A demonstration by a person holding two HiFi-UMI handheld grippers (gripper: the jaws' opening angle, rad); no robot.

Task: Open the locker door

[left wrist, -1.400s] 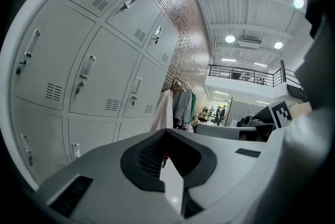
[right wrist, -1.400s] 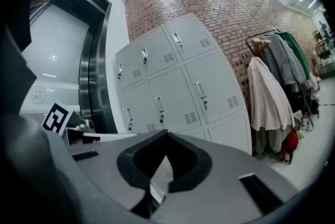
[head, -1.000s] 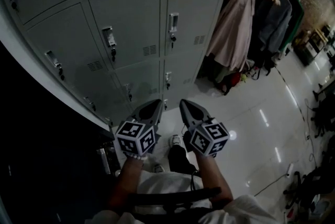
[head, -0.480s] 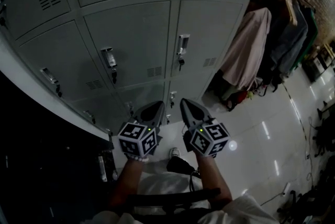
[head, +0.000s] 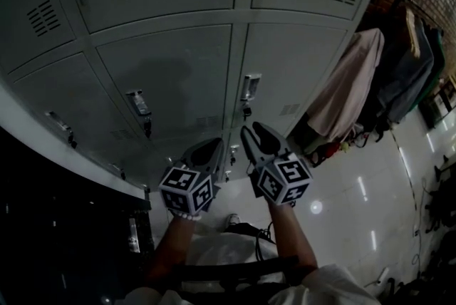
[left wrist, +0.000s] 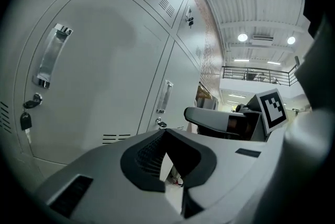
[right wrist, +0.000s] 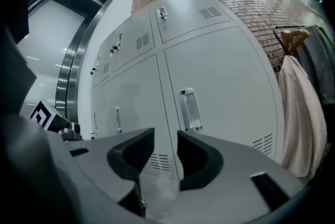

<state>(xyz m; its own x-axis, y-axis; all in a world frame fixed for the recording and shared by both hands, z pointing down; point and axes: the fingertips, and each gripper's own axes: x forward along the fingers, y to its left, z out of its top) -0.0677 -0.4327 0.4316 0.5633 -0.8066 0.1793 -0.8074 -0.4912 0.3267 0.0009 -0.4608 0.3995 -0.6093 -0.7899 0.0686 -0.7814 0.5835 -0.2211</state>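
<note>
**Nearly at the handle, right jaws spread**

Now the right gripper [right wrist: 165,140] points at the grey locker door [right wrist: 230,87], centre right of its view. Its jaws have just been opening and stand well apart, with nothing between them. The left gripper [left wrist: 165,132] has its jaws together and empty. The door looks like thin, stiff sheet metal, smooth-faced and likely light on its hinges. The upright chrome handle [right wrist: 190,109] near its left edge seems the only sound hold.
</note>
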